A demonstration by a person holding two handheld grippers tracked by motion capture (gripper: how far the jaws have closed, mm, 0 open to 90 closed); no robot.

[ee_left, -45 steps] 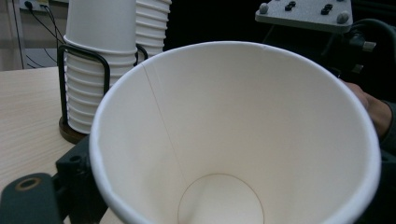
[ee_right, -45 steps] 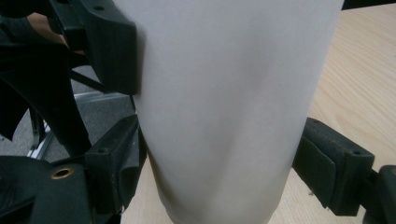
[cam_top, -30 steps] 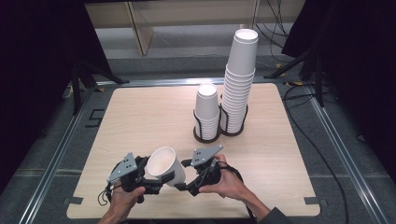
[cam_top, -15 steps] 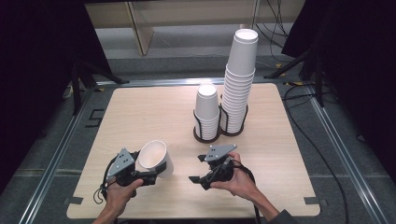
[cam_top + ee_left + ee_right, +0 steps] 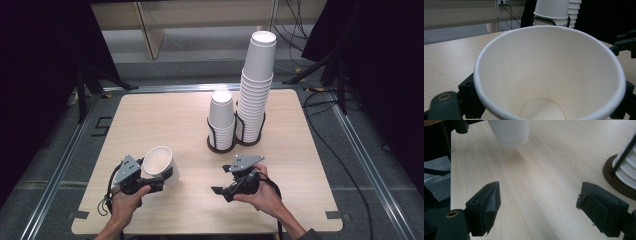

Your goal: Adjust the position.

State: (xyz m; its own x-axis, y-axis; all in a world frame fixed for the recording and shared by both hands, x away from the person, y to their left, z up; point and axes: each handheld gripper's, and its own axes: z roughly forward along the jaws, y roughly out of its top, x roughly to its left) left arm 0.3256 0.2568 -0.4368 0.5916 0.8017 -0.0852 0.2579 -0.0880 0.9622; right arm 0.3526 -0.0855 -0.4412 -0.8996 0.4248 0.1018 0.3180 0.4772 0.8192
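- Paper cup (image 5: 159, 161) is being held in the left gripper (image 5: 150, 177) at the near left of the table (image 5: 150, 120), tilted with its open mouth facing up and toward the far right.
- Left gripper view: the cup (image 5: 549, 72) is sitting between the jaws, which are closing on its lower wall from both sides; the jaws are set about a cup-base apart and are gripping it.
- Step in hand, as judged: a single cup is being carried alone by the left gripper, apart from the right gripper (image 5: 224, 186).
- Right gripper is hovering at the near centre-right, jaws spread wide and holding nothing; in its own view the cup base (image 5: 510, 132) is lying well ahead of the open jaws.
- Short stack (image 5: 221, 120) and tall stack (image 5: 256, 90) are standing in the wire holder (image 5: 235, 142) at the far right-centre.
- Next move, as judged: turning the cup upright or mouth-down and aligning it squarely over its destination before loosening the grip.
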